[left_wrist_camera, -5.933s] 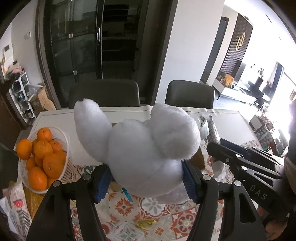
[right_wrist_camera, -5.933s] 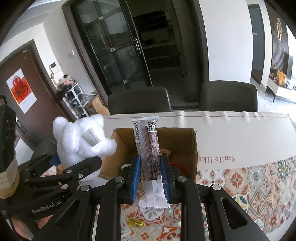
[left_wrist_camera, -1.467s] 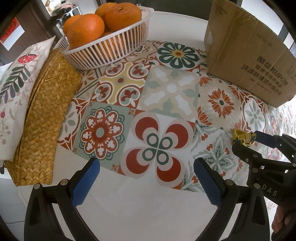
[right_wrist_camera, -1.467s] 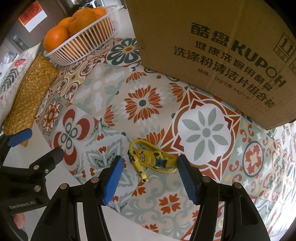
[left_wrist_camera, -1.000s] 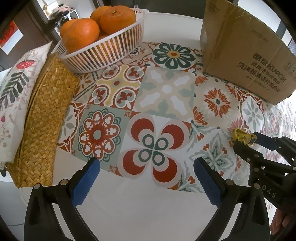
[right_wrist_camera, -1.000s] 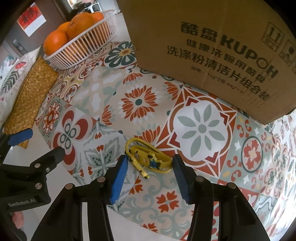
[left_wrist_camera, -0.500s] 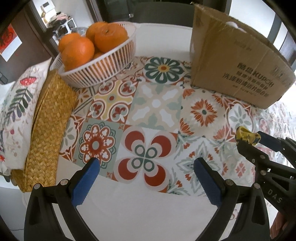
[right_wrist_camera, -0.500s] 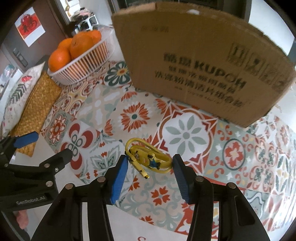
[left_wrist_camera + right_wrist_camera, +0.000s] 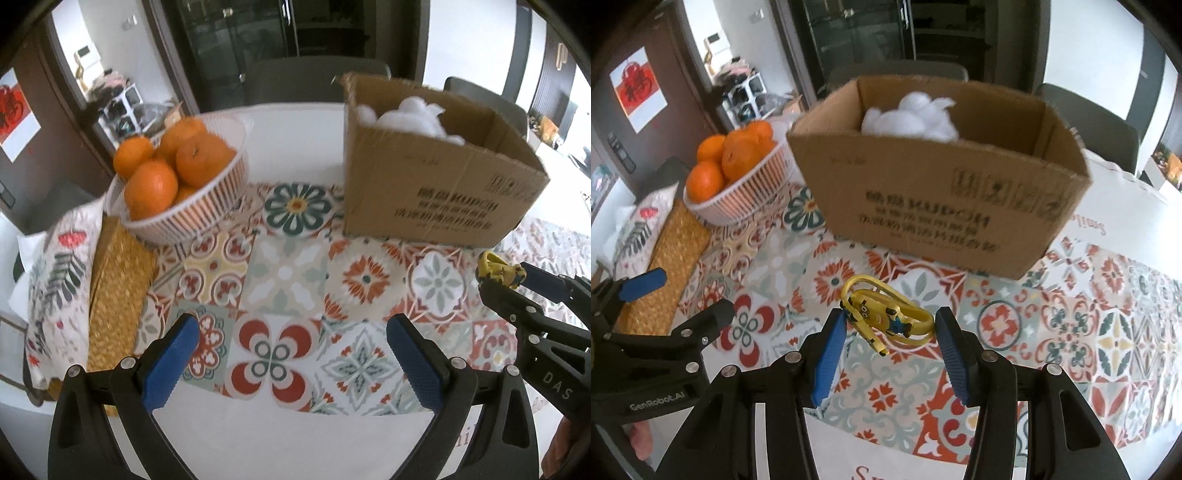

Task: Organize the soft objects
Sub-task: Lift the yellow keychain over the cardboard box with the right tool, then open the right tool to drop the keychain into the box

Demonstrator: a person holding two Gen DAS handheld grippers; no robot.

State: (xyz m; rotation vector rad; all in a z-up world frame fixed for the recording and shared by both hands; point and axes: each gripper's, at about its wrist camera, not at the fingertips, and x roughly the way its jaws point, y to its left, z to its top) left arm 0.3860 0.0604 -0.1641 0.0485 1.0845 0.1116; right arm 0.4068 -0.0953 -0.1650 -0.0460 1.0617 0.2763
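Yellow minion toy (image 9: 884, 321), clenched in the right claw (image 9: 890, 328) above the table (image 9: 1071, 295) just before the cardboard box (image 9: 923, 206), looks mid-carry and next needs lifting over the box rim and releasing beside the white plush (image 9: 912, 118); the left claw (image 9: 291, 354) gapes empty.

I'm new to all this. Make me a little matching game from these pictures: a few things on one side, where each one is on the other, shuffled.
Things:
1. white plush toy
2. yellow rubber toy
3. oranges
4. woven mat

Places:
A. in the white basket
B. between the right gripper pads
C. inside the cardboard box
D. at the table's left edge, beside the basket

Pairs: 1-C, 2-B, 3-A, 4-D
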